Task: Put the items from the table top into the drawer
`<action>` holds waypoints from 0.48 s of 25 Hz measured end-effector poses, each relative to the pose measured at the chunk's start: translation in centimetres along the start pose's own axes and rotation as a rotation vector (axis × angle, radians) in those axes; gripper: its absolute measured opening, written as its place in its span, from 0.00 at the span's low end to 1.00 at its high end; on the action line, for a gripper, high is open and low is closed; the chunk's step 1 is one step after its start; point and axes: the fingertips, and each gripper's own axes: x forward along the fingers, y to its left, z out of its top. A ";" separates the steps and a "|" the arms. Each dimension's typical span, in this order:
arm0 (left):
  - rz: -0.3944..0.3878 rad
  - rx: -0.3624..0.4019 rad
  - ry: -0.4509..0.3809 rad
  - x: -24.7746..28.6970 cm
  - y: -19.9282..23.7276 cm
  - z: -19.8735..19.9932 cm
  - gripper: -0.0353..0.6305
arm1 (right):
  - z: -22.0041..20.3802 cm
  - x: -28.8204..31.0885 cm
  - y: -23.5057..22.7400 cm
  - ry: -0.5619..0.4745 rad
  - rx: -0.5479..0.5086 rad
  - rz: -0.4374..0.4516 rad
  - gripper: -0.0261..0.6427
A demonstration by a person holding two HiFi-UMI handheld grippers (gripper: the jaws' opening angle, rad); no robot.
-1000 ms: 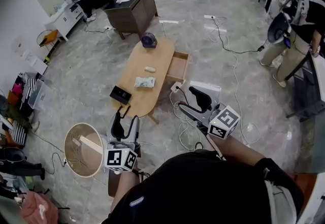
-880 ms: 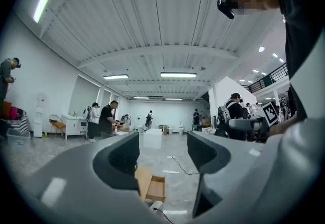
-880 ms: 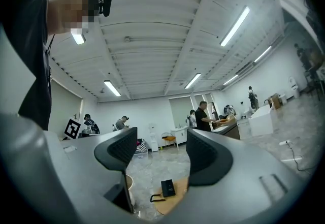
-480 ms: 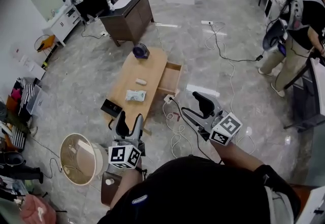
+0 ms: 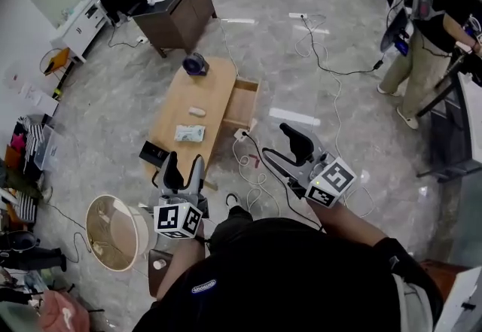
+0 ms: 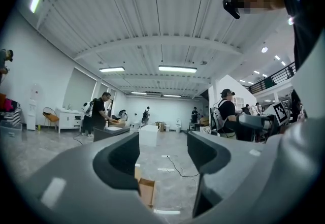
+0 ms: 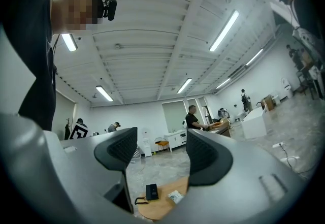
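The items [image 5: 197, 111], from the black box [image 5: 154, 153] to the packet [image 5: 189, 133], lie on the tabletop [image 5: 177, 97] well ahead beside the open drawer [image 5: 242, 105], so with left tool [image 5: 184, 169] and right tool [image 5: 286, 151] both spread empty, I'd approach before grasping.

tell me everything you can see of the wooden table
The low table has a long, rounded top that looks like light wood and stands on the grey floor. Its drawer is pulled open on the picture's right. On it lie a dark round object, a small white item, a pale packet and a black box at the near end.
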 end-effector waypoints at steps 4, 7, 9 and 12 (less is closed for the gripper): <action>-0.019 -0.021 0.009 2.4 0.6 -0.8 0.48 | 0.3 0.6 -1.7 0.003 -0.025 -0.030 0.50; -0.037 -0.004 -0.003 4.5 1.5 -0.9 0.48 | 0.2 1.8 -3.4 0.003 -0.041 -0.060 0.50; -0.035 0.004 -0.011 5.9 2.8 -1.1 0.48 | -0.3 3.1 -4.3 0.008 -0.046 -0.074 0.50; -0.020 -0.008 -0.011 7.6 5.4 -1.6 0.48 | -1.4 5.6 -5.2 0.025 -0.052 -0.083 0.50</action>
